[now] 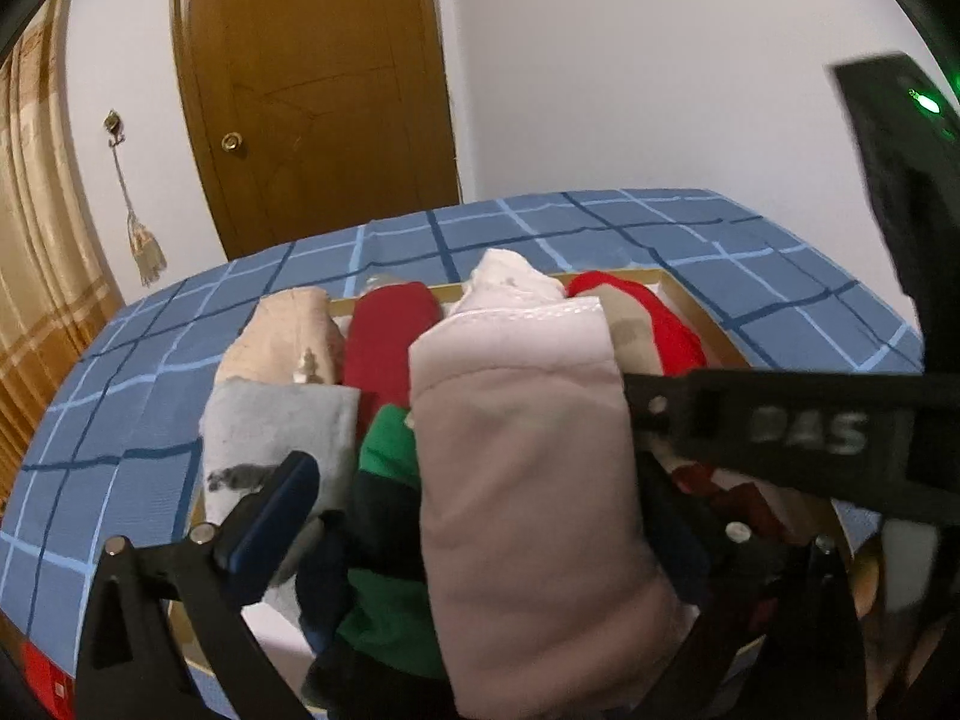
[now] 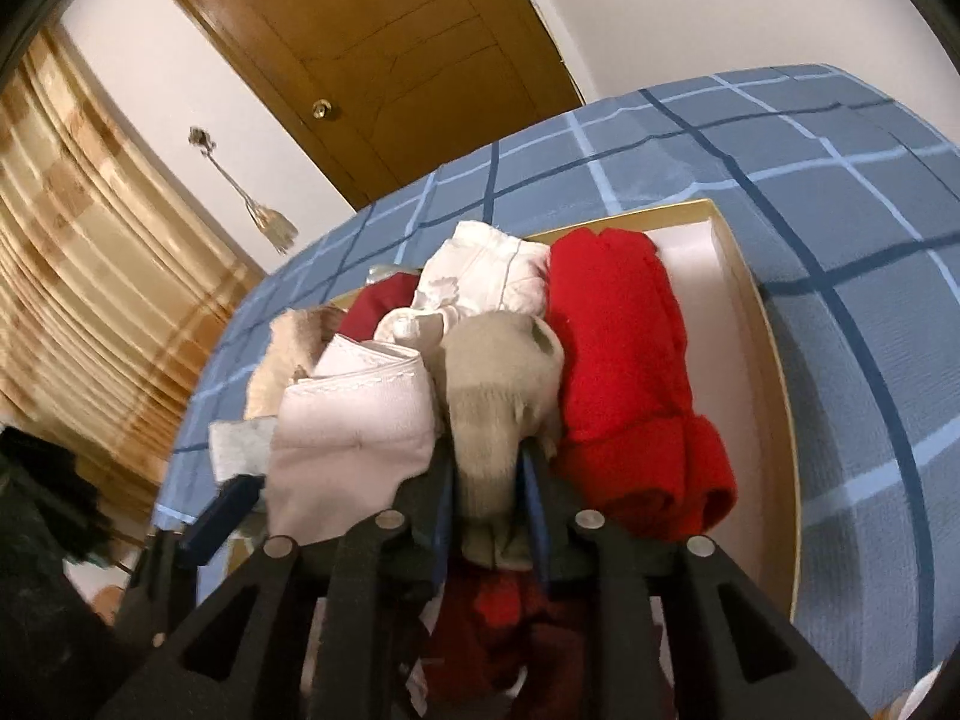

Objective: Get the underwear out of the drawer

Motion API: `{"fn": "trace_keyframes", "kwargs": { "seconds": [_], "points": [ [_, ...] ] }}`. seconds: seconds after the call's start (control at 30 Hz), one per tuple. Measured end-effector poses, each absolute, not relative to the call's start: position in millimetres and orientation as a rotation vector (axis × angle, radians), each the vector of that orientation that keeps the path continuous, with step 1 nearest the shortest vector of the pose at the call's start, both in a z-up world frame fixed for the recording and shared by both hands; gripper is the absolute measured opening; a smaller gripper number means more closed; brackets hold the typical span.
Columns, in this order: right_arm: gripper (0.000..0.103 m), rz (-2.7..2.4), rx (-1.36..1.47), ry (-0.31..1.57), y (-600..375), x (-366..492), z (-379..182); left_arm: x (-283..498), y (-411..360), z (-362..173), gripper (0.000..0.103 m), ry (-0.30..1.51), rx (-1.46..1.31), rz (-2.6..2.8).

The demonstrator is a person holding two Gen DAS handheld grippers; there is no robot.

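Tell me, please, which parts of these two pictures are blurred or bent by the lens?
Left wrist view: the right gripper crossing in front is blurred, its raised lettering soft; the door bows and the corners are black. Right wrist view: the door and the drawer rim curve strongly; the grey roll between the jaws stays sharp, while the left gripper at the lower left is smeared.

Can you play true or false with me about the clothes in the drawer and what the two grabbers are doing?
1. The right gripper pinches a grey-beige roll. True.
2. The drawer sits on a blue checked bedspread. True.
3. The door is open. False, it is shut.
4. The red roll lies left of the grey-beige roll. False, it lies to its right.
5. The left gripper is wide open around a pale pink roll. True.
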State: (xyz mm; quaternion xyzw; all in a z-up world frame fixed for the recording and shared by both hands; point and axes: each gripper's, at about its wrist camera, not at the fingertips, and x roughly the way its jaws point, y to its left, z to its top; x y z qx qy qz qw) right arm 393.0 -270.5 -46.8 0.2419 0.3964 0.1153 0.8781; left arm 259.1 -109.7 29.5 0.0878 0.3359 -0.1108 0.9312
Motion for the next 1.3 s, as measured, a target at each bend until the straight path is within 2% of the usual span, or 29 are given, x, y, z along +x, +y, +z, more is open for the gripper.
{"fn": "trace_keyframes", "kwargs": {
  "seconds": [0.13, 0.2, 0.23, 0.27, 0.4, 0.8, 1.3],
  "points": [
    [0.037, 0.243, 0.537, 0.761, -275, 372, -38, 250, -109, 34, 0.102, 0.664, 0.192, -0.224],
    [0.048, 0.23, 0.555, 0.714, -278, 362, -33, 246, -108, 35, 0.103, 0.661, 0.196, -0.219],
    [0.06, 0.223, 0.56, 0.694, -279, 358, -31, 245, -107, 35, 0.103, 0.659, 0.195, -0.218],
    [0.065, 0.215, 0.564, 0.673, -280, 353, -30, 243, -106, 35, 0.103, 0.654, 0.19, -0.215],
    [0.065, 0.212, 0.538, 0.565, -282, 330, -24, 236, -97, 36, 0.103, 0.643, 0.148, -0.212],
    [0.065, 0.11, 0.473, 0.435, -278, 291, -38, 225, -83, 39, 0.103, 0.599, 0.122, -0.181],
    [0.065, 0.097, 0.475, 0.424, -279, 279, -43, 217, -62, 38, 0.103, 0.535, 0.089, -0.135]
  ]
}}
